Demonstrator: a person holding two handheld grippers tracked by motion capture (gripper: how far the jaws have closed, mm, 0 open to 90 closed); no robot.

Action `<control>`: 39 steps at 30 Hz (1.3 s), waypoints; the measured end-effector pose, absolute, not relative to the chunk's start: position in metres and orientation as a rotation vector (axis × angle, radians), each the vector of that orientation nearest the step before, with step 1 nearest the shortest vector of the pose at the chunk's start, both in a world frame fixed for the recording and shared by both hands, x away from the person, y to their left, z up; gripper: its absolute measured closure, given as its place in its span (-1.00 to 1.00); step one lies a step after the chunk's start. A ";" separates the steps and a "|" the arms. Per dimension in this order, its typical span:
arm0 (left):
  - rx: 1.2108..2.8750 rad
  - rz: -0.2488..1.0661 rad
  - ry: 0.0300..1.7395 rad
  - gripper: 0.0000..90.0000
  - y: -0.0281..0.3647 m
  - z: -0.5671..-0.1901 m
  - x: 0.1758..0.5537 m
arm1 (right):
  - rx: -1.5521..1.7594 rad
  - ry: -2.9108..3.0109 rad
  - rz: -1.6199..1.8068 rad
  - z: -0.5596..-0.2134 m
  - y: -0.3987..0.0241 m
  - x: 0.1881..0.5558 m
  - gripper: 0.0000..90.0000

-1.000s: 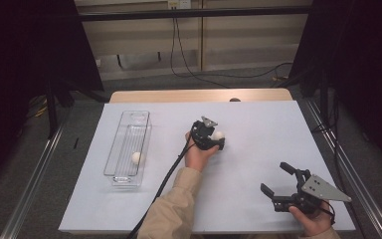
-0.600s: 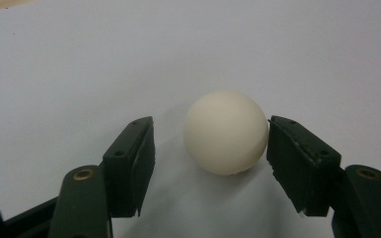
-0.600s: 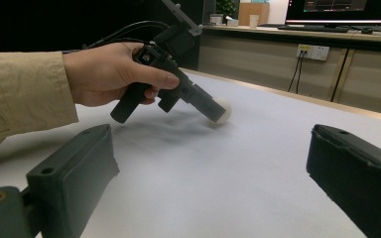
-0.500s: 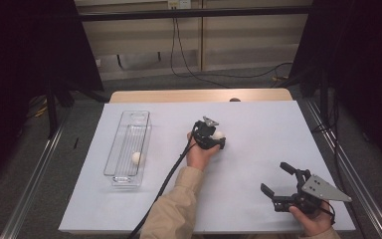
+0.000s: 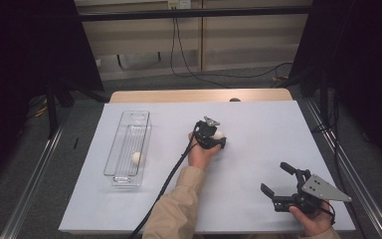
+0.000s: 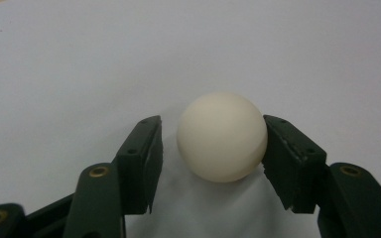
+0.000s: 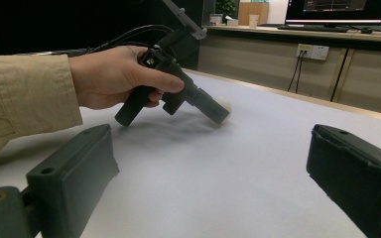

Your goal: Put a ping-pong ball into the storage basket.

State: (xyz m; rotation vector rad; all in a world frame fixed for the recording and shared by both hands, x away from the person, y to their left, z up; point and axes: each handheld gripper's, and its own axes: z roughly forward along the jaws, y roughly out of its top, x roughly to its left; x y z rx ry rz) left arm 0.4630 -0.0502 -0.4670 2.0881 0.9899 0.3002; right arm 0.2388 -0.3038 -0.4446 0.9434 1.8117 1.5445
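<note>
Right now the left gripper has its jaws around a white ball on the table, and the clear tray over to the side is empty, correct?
Not quite. The clear tray already holds a second white ball, as the high view shows. The left gripper does have its jaws around a white ball on the table.

1. I am working in what is looking like a lab or test room set up for recording.
2. I am sitting at a table (image 5: 258, 124) covered in plain white sheeting, with dark curtains (image 5: 30, 59) hanging at both sides.
3. Cables (image 5: 179, 55) are trailing down to a wall socket (image 7: 312, 51).
4. Computer monitors (image 7: 337, 7) are glowing on a long counter (image 7: 278, 32) behind.
</note>
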 end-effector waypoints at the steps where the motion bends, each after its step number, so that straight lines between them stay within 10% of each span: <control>1: 2.088 0.300 0.992 -0.04 -0.050 -0.467 0.463 | 0.941 1.811 1.544 -0.445 -0.304 0.239 -0.90; 39: 2.097 0.317 0.999 0.12 -0.051 -0.469 0.465 | 0.938 1.816 1.543 -0.445 -0.303 0.239 -0.90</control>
